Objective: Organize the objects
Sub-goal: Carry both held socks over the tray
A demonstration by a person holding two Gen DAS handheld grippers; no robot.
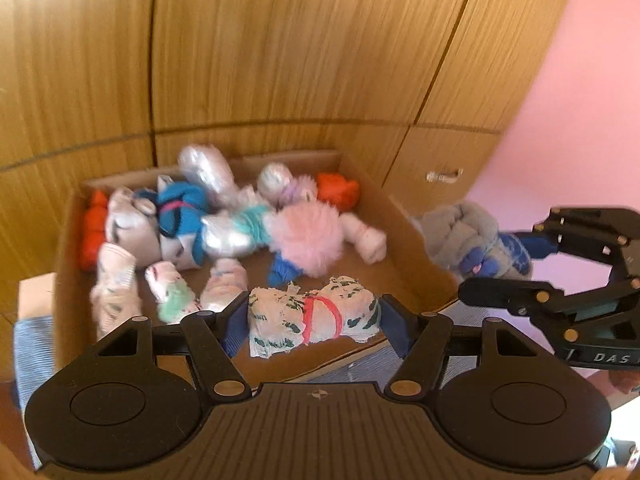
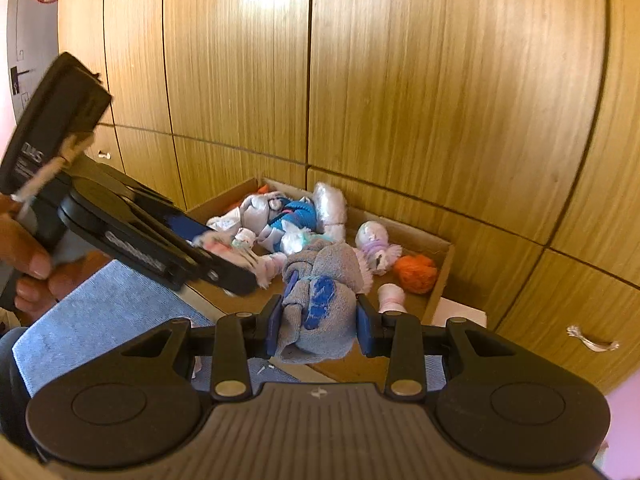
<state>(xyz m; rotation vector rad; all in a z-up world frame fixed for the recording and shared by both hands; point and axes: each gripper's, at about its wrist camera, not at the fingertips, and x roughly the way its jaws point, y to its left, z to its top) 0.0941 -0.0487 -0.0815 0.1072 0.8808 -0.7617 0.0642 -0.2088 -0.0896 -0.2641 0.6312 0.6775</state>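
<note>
Left gripper (image 1: 314,322) is clamped on a white sock bundle (image 1: 312,320) with green print and a red band, held over the near edge of the cardboard box (image 1: 404,220). Right gripper (image 2: 318,326) grips a grey sock bundle (image 2: 320,300) with blue patches, apparently above the box's near side. Other rolled socks, including a fluffy pink one (image 1: 306,236), lie inside. Wooden cabinets (image 1: 280,48) stand behind.

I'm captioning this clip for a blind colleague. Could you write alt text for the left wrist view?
The left gripper holds a white sock bundle with green print and a red band above the near edge of a cardboard box filled with rolled sock bundles. At right, the right gripper holds a grey and blue sock bundle beside the box, with wooden cabinet doors behind.
</note>
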